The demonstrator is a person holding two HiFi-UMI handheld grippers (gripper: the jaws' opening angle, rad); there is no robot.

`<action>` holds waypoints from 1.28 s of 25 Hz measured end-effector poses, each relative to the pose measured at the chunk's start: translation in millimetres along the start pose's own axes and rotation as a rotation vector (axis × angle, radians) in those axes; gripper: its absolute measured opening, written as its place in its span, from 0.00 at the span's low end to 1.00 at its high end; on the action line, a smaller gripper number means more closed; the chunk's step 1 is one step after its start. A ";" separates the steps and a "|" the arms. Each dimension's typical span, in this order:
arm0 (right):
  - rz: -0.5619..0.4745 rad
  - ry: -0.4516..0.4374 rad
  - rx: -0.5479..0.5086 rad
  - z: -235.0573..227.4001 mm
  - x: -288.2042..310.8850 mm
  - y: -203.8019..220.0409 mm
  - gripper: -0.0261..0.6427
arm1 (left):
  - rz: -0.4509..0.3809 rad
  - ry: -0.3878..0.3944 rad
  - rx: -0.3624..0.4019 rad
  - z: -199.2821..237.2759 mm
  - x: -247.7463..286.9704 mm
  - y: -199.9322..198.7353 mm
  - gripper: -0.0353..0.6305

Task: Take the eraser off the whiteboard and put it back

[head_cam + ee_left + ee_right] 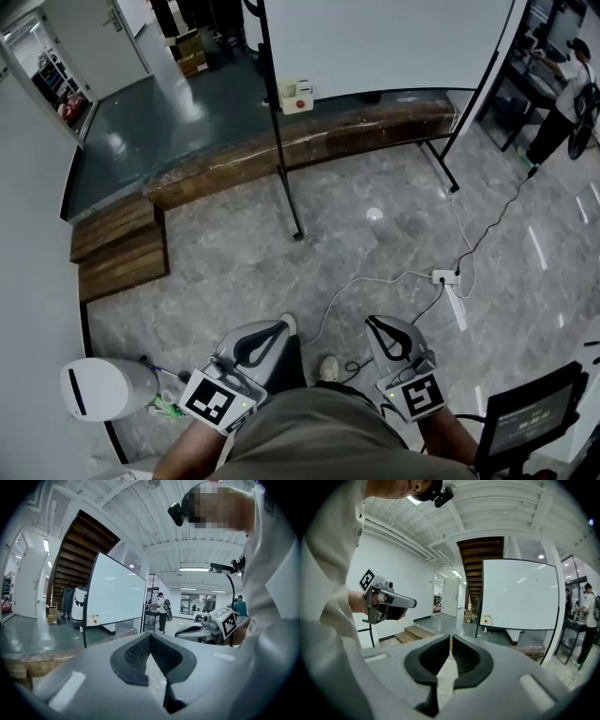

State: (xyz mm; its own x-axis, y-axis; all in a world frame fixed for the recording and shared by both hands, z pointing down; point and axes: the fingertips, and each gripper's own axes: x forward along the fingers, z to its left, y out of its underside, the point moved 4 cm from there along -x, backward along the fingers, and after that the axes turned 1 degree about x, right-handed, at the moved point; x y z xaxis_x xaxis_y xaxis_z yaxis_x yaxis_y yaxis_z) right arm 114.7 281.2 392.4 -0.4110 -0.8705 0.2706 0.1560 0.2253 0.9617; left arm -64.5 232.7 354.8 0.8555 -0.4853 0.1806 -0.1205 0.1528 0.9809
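Observation:
The whiteboard point(384, 42) stands on a black wheeled frame at the far side of the floor. The eraser point(296, 96), a small white block with a red dot, hangs at the board's lower left corner. The left gripper view shows the eraser point(93, 619) and board point(115, 592) well ahead, as does the right gripper view, with eraser point(487, 620) and board point(519, 595). My left gripper point(284, 324) and right gripper point(373, 322) are held low by my body, far from the board. Both are shut with nothing between the jaws, as seen on the left gripper point(150, 635) and the right gripper point(451, 637).
A low wooden ledge point(309, 141) and wooden steps point(117, 248) lie between me and the darker floor. A power strip point(443, 277) with white cables lies on the tiles. A white rounded machine point(94, 389) stands at my left, a screen on a stand point(530, 417) at my right. A person point(562, 94) stands at the far right.

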 end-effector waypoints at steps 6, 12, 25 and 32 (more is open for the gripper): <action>0.029 0.060 0.004 -32.1 47.4 -13.0 0.06 | -0.017 0.032 -0.030 62.1 40.6 -5.7 0.06; 0.047 0.122 -0.028 -60.3 113.0 -41.1 0.06 | -0.060 0.079 0.000 132.1 69.9 -31.4 0.06; 0.056 0.161 -0.079 -96.5 261.9 -62.3 0.17 | -0.037 0.013 -0.013 266.7 67.2 -22.3 0.09; 0.050 0.188 -0.050 -168.1 354.0 -67.5 0.20 | -0.031 -0.067 -0.026 313.5 89.8 -23.5 0.10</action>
State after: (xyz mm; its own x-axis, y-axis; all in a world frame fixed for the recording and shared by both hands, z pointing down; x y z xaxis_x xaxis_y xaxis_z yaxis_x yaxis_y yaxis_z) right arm 109.7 -115.7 416.0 -0.2275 -0.9263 0.3004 0.2180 0.2522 0.9428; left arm -142.8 -84.4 370.7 0.8230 -0.5463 0.1560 -0.0807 0.1593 0.9839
